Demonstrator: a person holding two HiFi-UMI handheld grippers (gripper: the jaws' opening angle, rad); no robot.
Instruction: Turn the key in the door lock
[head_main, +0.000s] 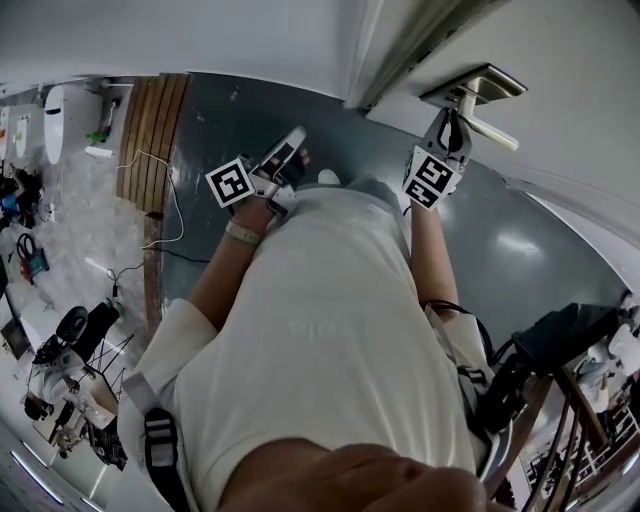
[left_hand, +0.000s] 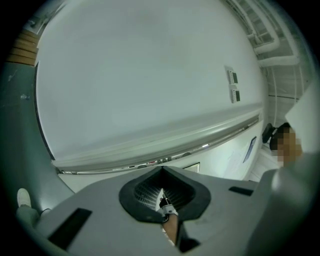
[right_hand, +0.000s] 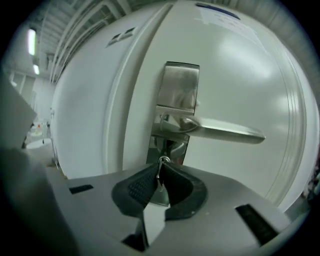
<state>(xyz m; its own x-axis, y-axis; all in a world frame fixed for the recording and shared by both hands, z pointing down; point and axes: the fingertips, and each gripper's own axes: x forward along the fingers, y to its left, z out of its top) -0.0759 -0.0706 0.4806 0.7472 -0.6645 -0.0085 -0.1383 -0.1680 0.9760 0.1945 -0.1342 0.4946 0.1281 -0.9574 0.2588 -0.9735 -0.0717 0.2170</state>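
A steel lock plate (right_hand: 176, 100) with a lever handle (right_hand: 225, 131) sits on the white door (right_hand: 240, 75). My right gripper (right_hand: 161, 164) is shut on the key (right_hand: 160, 176), whose small ring shows at the pad tips just below the handle, against the plate's lower part. In the head view the right gripper (head_main: 447, 128) points up at the handle (head_main: 488, 127). My left gripper (head_main: 293, 138) hangs away to the left of the door, facing a plain white panel (left_hand: 140, 85). Its jaws (left_hand: 161, 174) are shut with nothing between them.
The grey floor (head_main: 250, 115) lies below, with a wooden strip (head_main: 150, 130) and a white cable (head_main: 170, 215) at the left. Cluttered gear (head_main: 70, 360) fills the left side, and a dark stand (head_main: 570, 335) is at the right. A white shoe (left_hand: 22, 197) shows low in the left gripper view.
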